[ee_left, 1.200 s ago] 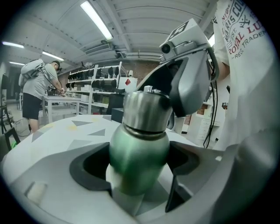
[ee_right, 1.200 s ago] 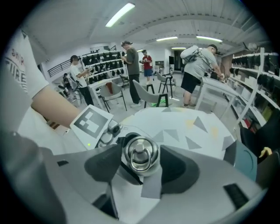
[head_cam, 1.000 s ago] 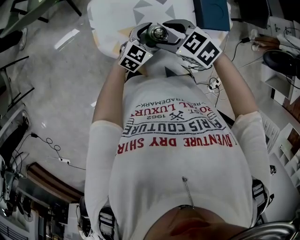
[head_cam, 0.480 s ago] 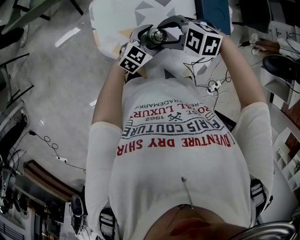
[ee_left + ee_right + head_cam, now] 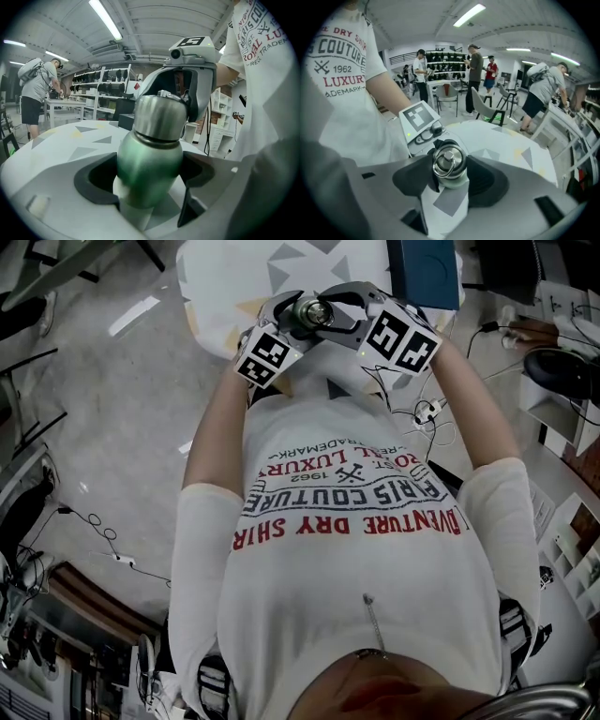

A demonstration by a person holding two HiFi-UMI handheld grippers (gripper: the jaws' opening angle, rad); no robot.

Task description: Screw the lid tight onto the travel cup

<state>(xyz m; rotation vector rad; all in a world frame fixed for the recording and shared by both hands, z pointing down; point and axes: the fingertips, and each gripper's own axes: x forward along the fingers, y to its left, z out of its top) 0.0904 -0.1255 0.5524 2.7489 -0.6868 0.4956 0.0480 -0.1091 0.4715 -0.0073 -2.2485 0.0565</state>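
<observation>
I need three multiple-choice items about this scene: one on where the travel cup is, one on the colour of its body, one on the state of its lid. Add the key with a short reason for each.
1. Where is the travel cup?
A. in a sink
B. between the jaws of the left gripper
C. in a drawer

2. What colour is the cup's body?
A. red
B. black
C. green

3. In what state is the lid?
A. sitting on top of the cup
B. lying in a bowl
C. nowhere in view

Key:
1 B, because the left gripper view shows its pads pressed on both sides of the cup's body.
2 C, because the body below the silver lid is plainly green.
3 A, because both gripper views show the lid on the cup's neck.
</observation>
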